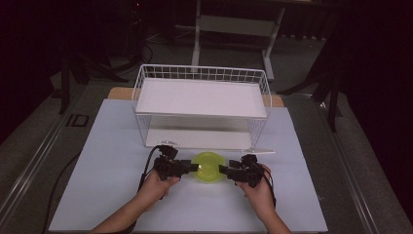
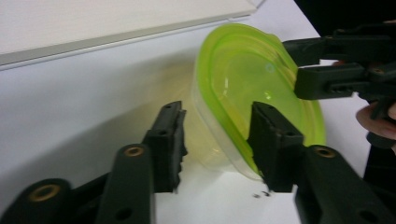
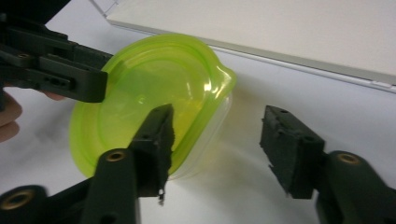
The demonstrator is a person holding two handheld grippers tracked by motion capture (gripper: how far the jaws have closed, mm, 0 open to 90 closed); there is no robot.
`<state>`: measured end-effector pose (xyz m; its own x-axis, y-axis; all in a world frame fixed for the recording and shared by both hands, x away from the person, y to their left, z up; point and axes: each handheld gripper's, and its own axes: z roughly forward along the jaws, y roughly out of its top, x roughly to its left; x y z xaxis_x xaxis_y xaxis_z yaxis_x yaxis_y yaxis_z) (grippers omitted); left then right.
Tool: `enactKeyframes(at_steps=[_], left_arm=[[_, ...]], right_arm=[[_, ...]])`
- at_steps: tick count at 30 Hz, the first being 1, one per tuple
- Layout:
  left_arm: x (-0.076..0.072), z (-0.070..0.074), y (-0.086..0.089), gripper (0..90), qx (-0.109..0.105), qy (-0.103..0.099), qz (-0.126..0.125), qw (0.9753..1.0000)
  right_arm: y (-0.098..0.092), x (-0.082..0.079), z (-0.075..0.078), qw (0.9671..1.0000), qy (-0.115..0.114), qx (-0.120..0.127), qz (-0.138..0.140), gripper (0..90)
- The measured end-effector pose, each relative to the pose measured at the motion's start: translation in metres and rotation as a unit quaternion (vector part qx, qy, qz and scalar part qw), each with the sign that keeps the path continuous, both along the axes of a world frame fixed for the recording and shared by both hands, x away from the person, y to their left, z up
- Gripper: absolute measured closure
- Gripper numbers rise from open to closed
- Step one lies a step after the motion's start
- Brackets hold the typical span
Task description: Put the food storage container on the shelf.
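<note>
Flanking the green container (image 1: 208, 167), the left gripper (image 1: 195, 167) and right gripper (image 1: 222, 169) are held with jaws apart around opposite rims. Bare surface (image 1: 112, 161) is left on both sides, the wire rack (image 1: 201, 97) just behind.

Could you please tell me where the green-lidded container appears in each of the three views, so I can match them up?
High view: green-lidded container sits low centre, between the two tongs.
Left gripper view: it fills centre-right, between this view's own jaws.
Right gripper view: it lies centre-left, its rim behind the left jaw.
Shared landmark: the white shelf board just beyond it.
</note>
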<state>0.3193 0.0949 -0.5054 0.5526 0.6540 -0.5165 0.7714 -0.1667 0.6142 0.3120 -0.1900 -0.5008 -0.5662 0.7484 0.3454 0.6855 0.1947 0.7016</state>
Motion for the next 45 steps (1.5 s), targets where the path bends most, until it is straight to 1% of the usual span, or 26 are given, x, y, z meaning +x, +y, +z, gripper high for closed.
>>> enactKeyframes(at_steps=[1,2,4,6,7,9,10,13,16,17,18,19,20,22,25,26,29,30,32,33,35,38,40,41,43,45], left_arm=[[0.000,0.001,0.000,60.4,-0.001,0.000,-0.004,1.0000],[-0.001,0.001,-0.001,62.2,0.000,0.000,-0.005,1.0000],[-0.001,0.001,-0.001,63.2,-0.005,0.006,-0.007,0.9999],[-0.002,0.001,-0.001,64.3,-0.003,0.005,-0.010,0.9999],[-0.003,0.002,-0.001,65.0,-0.006,0.009,-0.014,0.9998],[-0.007,0.003,-0.002,66.8,-0.009,0.008,-0.017,0.9998],[-0.009,0.004,-0.003,67.6,-0.002,0.004,-0.019,0.9998],[-0.015,0.006,-0.004,70.2,0.004,0.000,-0.014,0.9999],[-0.020,0.006,-0.002,73.8,0.005,-0.002,-0.008,1.0000],[-0.022,0.007,-0.002,75.6,0.009,-0.005,-0.006,0.9999],[-0.024,0.008,-0.003,79.2,0.026,-0.014,-0.005,0.9996],[-0.025,0.006,-0.003,80.7,0.030,-0.015,-0.005,0.9994],[-0.025,0.005,-0.002,80.8,0.025,-0.013,-0.004,0.9996],[-0.026,0.005,0.000,81.0,0.025,-0.016,-0.007,0.9995],[-0.026,0.009,0.004,81.1,0.022,-0.031,-0.005,0.9993],[-0.026,0.011,0.004,81.2,0.021,-0.038,-0.004,0.9990],[-0.026,0.019,0.008,81.3,0.015,-0.053,-0.003,0.9985],[-0.026,0.021,0.009,81.3,0.016,-0.057,-0.002,0.9982],[-0.025,0.027,0.010,81.4,0.012,-0.063,0.001,0.9980],[-0.025,0.031,0.011,81.4,0.012,-0.069,0.002,0.9975],[-0.023,0.035,0.014,81.4,0.008,-0.075,0.003,0.9971],[-0.019,0.038,0.017,81.5,0.005,-0.080,0.008,0.9967],[-0.016,0.038,0.020,81.5,-0.006,-0.086,0.012,0.9962],[-0.016,0.038,0.021,81.6,-0.009,-0.087,0.014,0.9960],[-0.015,0.038,0.023,81.6,-0.014,-0.095,0.020,0.9952],[-0.014,0.036,0.024,81.8,-0.022,-0.100,0.023,0.9945]], right_arm=[[0.000,0.000,0.000,1.0000,0.001,-0.002,0.000,46.9],[0.001,0.000,0.001,1.0000,0.003,0.000,0.002,51.1],[0.002,-0.001,0.002,1.0000,0.007,0.003,0.005,56.4],[0.002,-0.001,0.003,0.9999,0.010,0.006,0.013,63.2],[0.002,-0.002,0.004,0.9998,0.012,0.007,0.013,64.9],[0.002,-0.003,0.005,0.9997,0.021,0.008,0.011,67.4],[0.001,-0.004,0.005,0.9997,0.022,0.008,0.010,68.5],[0.000,-0.007,0.006,0.9992,0.032,0.020,0.011,71.2],[0.000,-0.013,0.007,0.9989,0.030,0.032,0.016,74.1],[0.000,-0.015,0.007,0.9988,0.028,0.035,0.019,75.5],[0.001,-0.017,0.008,0.9987,0.028,0.037,0.020,80.0],[0.002,-0.019,0.009,0.9991,0.022,0.031,0.020,80.9],[0.004,-0.020,0.010,0.9995,0.015,0.020,0.021,81.0],[0.006,-0.022,0.011,0.9996,0.011,0.015,0.022,81.1],[0.009,-0.022,0.014,0.9996,0.003,0.014,0.022,81.2],[0.010,-0.022,0.016,0.9996,-0.001,0.013,0.023,81.2],[0.012,-0.022,0.023,0.9995,-0.014,0.018,0.021,81.2],[0.013,-0.021,0.026,0.9994,-0.018,0.019,0.021,81.2],[0.015,-0.021,0.031,0.9993,-0.025,0.020,0.019,81.2],[0.015,-0.020,0.033,0.9992,-0.025,0.024,0.018,81.2],[0.015,-0.018,0.036,0.9990,-0.029,0.030,0.019,81.2],[0.018,-0.014,0.040,0.9986,-0.035,0.034,0.017,81.2],[0.020,-0.010,0.042,0.9985,-0.038,0.035,0.015,81.2],[0.021,-0.008,0.043,0.9984,-0.038,0.039,0.014,81.1],[0.023,-0.005,0.043,0.9983,-0.043,0.038,0.013,81.0],[0.023,-0.001,0.042,0.9981,-0.039,0.046,0.010,81.0]])
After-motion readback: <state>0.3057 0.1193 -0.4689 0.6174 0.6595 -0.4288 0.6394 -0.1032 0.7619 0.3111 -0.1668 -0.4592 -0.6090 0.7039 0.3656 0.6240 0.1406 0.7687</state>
